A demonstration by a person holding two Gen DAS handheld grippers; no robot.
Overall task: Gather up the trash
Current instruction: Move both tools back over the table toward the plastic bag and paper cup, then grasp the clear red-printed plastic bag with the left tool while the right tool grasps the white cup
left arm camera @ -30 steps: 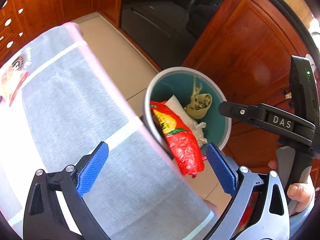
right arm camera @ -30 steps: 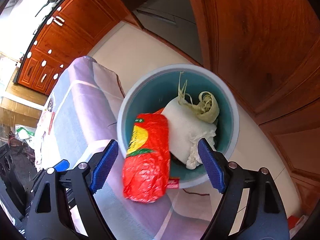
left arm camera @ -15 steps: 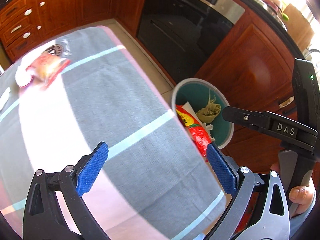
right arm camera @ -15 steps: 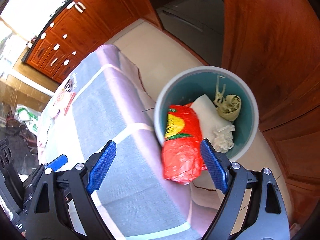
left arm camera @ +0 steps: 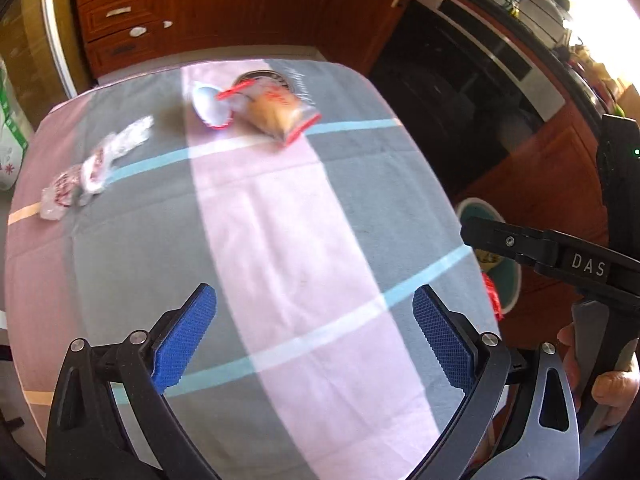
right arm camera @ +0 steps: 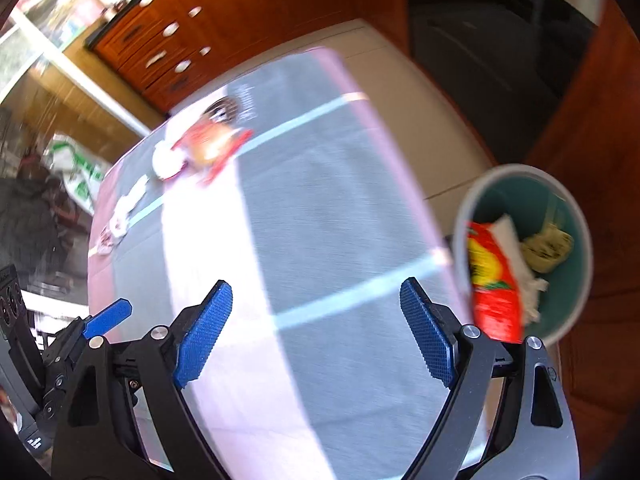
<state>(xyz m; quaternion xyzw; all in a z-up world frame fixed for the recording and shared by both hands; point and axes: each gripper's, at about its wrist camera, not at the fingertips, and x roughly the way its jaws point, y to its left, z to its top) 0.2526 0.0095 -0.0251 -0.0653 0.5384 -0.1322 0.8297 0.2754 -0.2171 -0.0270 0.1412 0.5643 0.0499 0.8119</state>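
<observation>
A teal bin (right arm camera: 576,248) stands on the floor at the table's right edge, holding a red snack bag (right arm camera: 494,280), white paper and a crumpled green wrapper. The bin also shows in the left wrist view (left arm camera: 506,276). On the far end of the table lie an orange-filled clear bag (left arm camera: 276,114), a white crumpled piece (left arm camera: 208,104) and clear plastic wrappers (left arm camera: 92,168). My left gripper (left arm camera: 314,340) is open and empty above the near table. My right gripper (right arm camera: 316,336) is open and empty over the table, left of the bin.
The table wears a grey and pink checked cloth (left arm camera: 280,240). Wooden cabinets with drawers (left arm camera: 132,20) stand behind it, and a dark oven (left arm camera: 460,80) at the right. A white and green bag (right arm camera: 80,172) lies on the floor at the left.
Both grippers have swung away from the bin toward the table, staying open. The trash at the table's far end has come into fuller view.
</observation>
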